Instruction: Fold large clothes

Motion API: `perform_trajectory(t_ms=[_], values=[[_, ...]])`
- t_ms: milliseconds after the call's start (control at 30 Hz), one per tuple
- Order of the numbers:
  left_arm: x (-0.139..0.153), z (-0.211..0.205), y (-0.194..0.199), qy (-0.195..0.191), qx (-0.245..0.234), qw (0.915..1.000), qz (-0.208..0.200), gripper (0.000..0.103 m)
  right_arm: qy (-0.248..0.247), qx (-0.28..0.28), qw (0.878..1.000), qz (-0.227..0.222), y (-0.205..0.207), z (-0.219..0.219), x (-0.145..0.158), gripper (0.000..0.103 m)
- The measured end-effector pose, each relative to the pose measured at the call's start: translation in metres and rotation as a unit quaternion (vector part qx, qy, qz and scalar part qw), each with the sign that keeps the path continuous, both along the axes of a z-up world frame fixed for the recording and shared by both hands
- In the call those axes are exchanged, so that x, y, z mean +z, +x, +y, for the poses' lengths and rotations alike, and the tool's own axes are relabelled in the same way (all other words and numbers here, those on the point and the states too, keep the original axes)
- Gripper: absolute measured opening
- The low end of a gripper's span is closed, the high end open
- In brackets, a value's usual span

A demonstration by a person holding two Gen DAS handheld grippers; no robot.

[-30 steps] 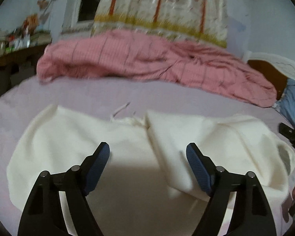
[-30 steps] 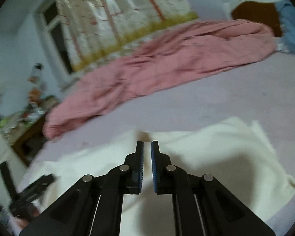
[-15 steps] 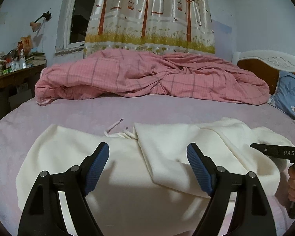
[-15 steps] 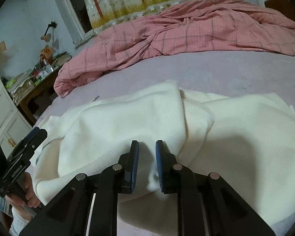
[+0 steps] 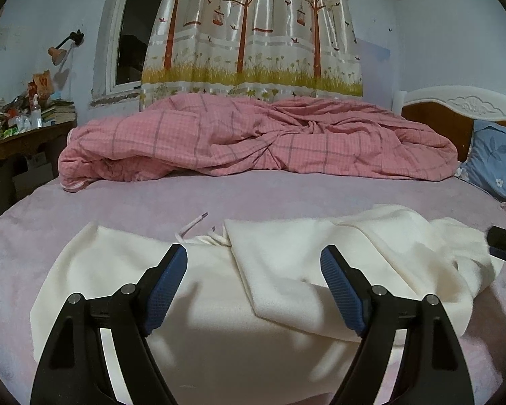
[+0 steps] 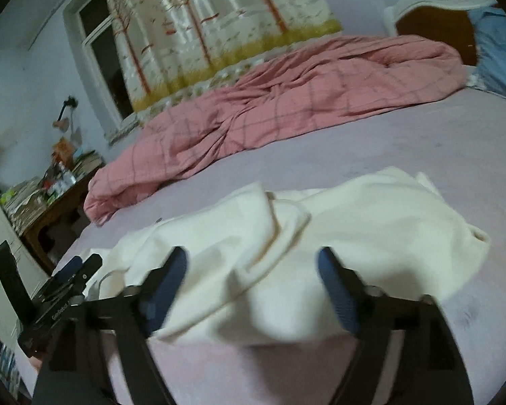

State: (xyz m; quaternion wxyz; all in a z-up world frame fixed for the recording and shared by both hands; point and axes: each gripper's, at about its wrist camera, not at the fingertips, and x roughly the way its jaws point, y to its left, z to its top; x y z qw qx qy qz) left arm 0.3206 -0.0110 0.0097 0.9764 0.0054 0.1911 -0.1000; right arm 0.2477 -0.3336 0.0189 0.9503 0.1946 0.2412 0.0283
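left gripper wide over garment, right gripper opening

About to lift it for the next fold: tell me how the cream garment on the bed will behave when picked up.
The cream garment looks floppy: it lies in soft folds and would probably sag from a single grip. Its thick, fleecy look suggests moderate weight and little slip. The loose drawstring would likely dangle.
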Motion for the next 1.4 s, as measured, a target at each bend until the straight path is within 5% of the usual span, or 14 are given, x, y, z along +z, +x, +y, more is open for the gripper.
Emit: perform_trajectory(t_ms=[200, 300, 333, 467, 600, 833, 900, 1000, 1100, 1200, 1300, 1400], values=[[0.002, -0.004, -0.003, 0.003, -0.017, 0.9998, -0.005, 0.095, -0.009, -0.101, 0.995, 0.011, -0.034, -0.024, 0.002, 0.088], [0.003, -0.007, -0.006, 0.012, -0.015, 0.9997, -0.014, 0.102, -0.021, -0.25, 0.965, 0.075, -0.044, -0.045, -0.006, 0.089], [0.003, -0.008, -0.007, 0.014, -0.015, 0.9996, -0.017, 0.103, -0.004, -0.26, 0.963, 0.07, -0.048, -0.054, -0.01, 0.089], [0.002, -0.011, -0.006, 0.023, -0.01, 0.9996, -0.013, 0.103, 0.085, -0.187, 0.975, 0.083, -0.043, -0.085, -0.028, 0.089], [0.002, -0.004, -0.001, 0.008, 0.002, 1.0, -0.001, 0.103, 0.165, -0.166, 0.968, 0.088, -0.035, -0.108, -0.05, 0.089], [0.0, 0.018, 0.005, -0.059, 0.006, 0.998, 0.021, 0.103, 0.188, -0.119, 0.97, 0.102, 0.002, -0.098, -0.058, 0.09], [0.0, 0.02, 0.006, -0.069, 0.008, 0.9973, 0.023, 0.103, 0.185, -0.155, 0.965, 0.099, 0.007, -0.098, -0.061, 0.074], [0.002, 0.024, 0.004, -0.077, 0.013, 0.9968, 0.015, 0.103, 0.165, -0.23, 0.953, 0.11, 0.008, -0.099, -0.064, 0.042], [0.005, 0.025, 0.0, -0.075, 0.02, 0.997, 0.001, 0.103, 0.091, -0.226, 0.965, 0.095, 0.013, -0.081, -0.044, 0.017], [0.009, 0.023, -0.006, -0.056, 0.047, 0.9971, -0.023, 0.103, -0.021, -0.206, 0.978, 0.024, 0.008, -0.04, -0.006, 0.014], [0.014, 0.022, -0.014, -0.043, 0.063, 0.9957, -0.053, 0.103, -0.12, -0.093, 0.987, -0.047, 0.01, 0.032, 0.029, 0.013], [0.017, 0.03, -0.017, -0.062, 0.075, 0.9933, -0.062, 0.103, -0.214, 0.006, 0.976, -0.046, 0.022, 0.108, 0.023, 0.013]])
